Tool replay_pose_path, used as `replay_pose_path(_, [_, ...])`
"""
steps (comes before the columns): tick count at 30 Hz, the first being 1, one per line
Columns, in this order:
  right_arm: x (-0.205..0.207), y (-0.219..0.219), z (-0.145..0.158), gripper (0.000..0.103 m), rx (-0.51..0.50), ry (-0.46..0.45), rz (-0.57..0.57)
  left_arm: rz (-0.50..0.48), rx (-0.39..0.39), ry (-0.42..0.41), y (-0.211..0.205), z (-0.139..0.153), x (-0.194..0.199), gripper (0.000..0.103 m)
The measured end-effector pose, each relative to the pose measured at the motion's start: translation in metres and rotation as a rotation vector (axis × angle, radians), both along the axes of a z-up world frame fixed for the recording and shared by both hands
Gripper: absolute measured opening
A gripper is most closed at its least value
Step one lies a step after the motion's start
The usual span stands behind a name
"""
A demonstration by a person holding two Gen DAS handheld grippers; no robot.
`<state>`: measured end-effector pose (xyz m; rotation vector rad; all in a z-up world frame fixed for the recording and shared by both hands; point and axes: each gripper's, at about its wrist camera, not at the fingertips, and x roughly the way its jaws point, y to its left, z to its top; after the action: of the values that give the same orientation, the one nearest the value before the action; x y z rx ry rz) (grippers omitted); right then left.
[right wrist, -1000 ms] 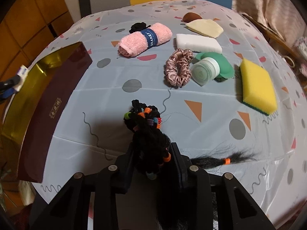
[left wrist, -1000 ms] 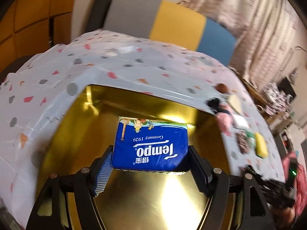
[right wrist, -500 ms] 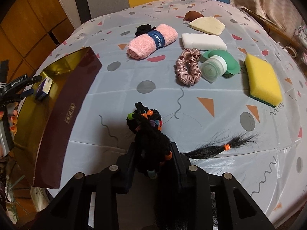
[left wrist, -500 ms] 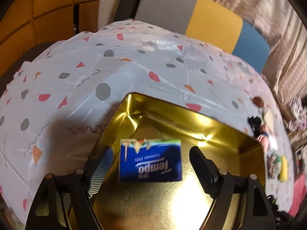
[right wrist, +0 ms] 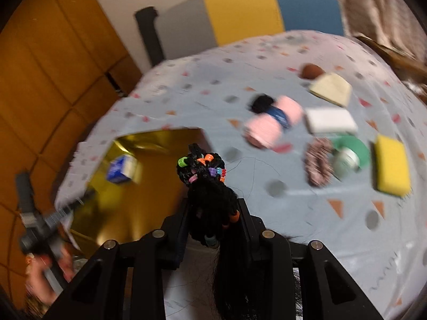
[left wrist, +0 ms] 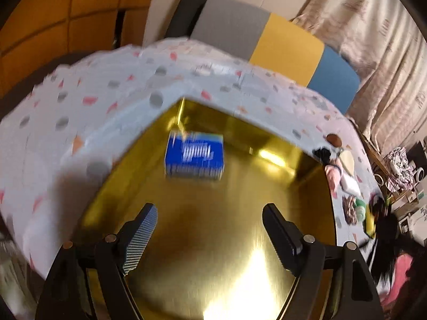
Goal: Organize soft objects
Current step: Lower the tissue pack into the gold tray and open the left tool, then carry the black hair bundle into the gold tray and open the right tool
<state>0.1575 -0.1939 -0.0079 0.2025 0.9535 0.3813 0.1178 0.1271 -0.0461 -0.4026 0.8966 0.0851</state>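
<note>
My left gripper [left wrist: 209,229] hangs over the gold tray [left wrist: 213,266], jaws wide with nothing between them. The blue tissue pack [left wrist: 194,157] lies flat on the tray floor near the far corner, at about twelve o'clock from those jaws and apart from them. That one looks stowed to me.

My right gripper [right wrist: 212,221] has its jaws clamped on the black braided hairpiece [right wrist: 206,186], coloured beads showing at the top, loose strands trailing down towards the camera. From the right wrist view the tray opening sits at about ten o'clock, just beside the bundle.

On the worktop [right wrist: 307,226], at one to three o'clock, more soft things wait: pink rolled towel [right wrist: 272,122], white sponge [right wrist: 331,120], pink scrunchie [right wrist: 319,164], yellow sponge [right wrist: 392,168].

So the step in hand, I reckon, is bringing the hairpiece to the tray. Next move calls for carrying it left over the rim, lowering beside the pack, and watching those trailing strands don't drape outside.
</note>
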Motion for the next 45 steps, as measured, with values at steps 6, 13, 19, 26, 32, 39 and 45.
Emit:
replay_pose_path(6, [0.022, 0.065, 0.004, 0.033, 0.065, 0.027, 0.070, -0.032, 0.066, 0.035, -0.021, -0.007, -0.016, 0.082])
replay_pose_path(13, [0.067, 0.140, -0.022, 0.033, 0.069, 0.122, 0.123, -0.030, 0.081, 0.028, -0.023, -0.006, -0.028, 0.082])
replay_pose_path(19, [0.097, 0.178, -0.050, 0.034, 0.048, 0.180, 0.132, 0.019, 0.064, 0.047, -0.009, -0.011, -0.031, 0.082])
replay_pose_path(26, [0.108, 0.187, -0.048, 0.057, -0.003, 0.104, 0.139, 0.022, 0.022, 0.037, -0.003, -0.012, -0.032, 0.082])
replay_pose_path(32, [0.079, 0.159, -0.018, 0.071, 0.024, -0.014, 0.130, -0.047, -0.041, 0.024, -0.013, -0.012, -0.033, 0.082])
replay_pose_path(39, [0.037, 0.108, -0.005, 0.074, -0.107, -0.133, 0.084, -0.156, -0.033, -0.049, -0.040, 0.000, -0.044, 0.082])
replay_pose_path(45, [0.016, 0.051, -0.025, 0.074, -0.182, -0.089, 0.039, -0.266, -0.062, -0.090, -0.071, 0.008, -0.051, 0.082])
